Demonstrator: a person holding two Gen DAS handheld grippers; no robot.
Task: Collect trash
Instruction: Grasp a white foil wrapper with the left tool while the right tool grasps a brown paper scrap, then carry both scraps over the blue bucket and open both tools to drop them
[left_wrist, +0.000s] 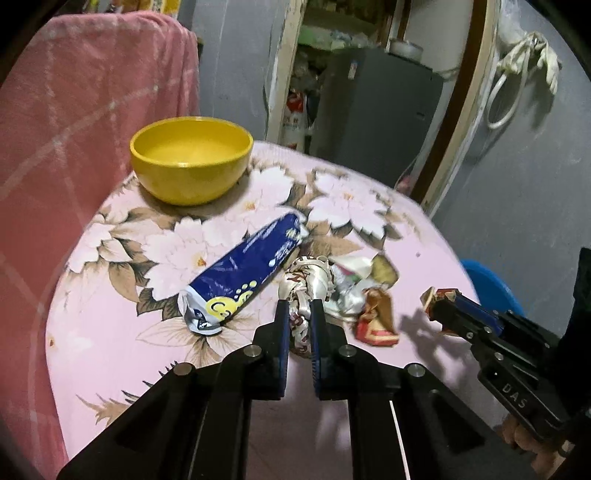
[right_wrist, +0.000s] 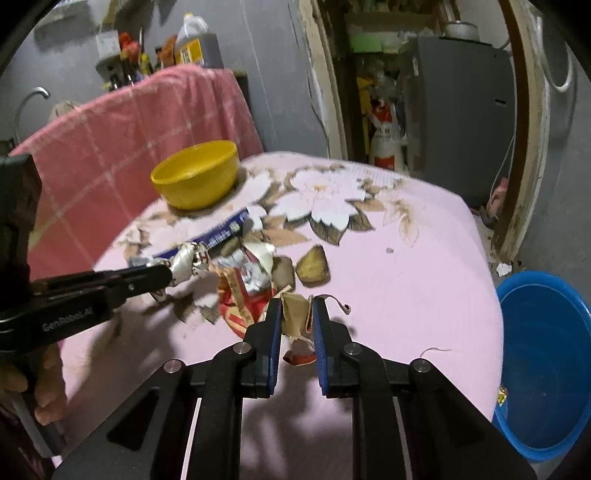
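Floral pink surface, wrappers scattered.
Left tongs clamp white twisted wrapper; right tongs, marked "DAS", clamp brown scrap.

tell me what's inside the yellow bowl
The yellow bowl looks empty: the left wrist view shows only bare yellow wall and bottom. The near rim hides a strip of the inside, and the right wrist view is too low to show more.

grey walls | floral pink tablecloth | doorway, grey fridge
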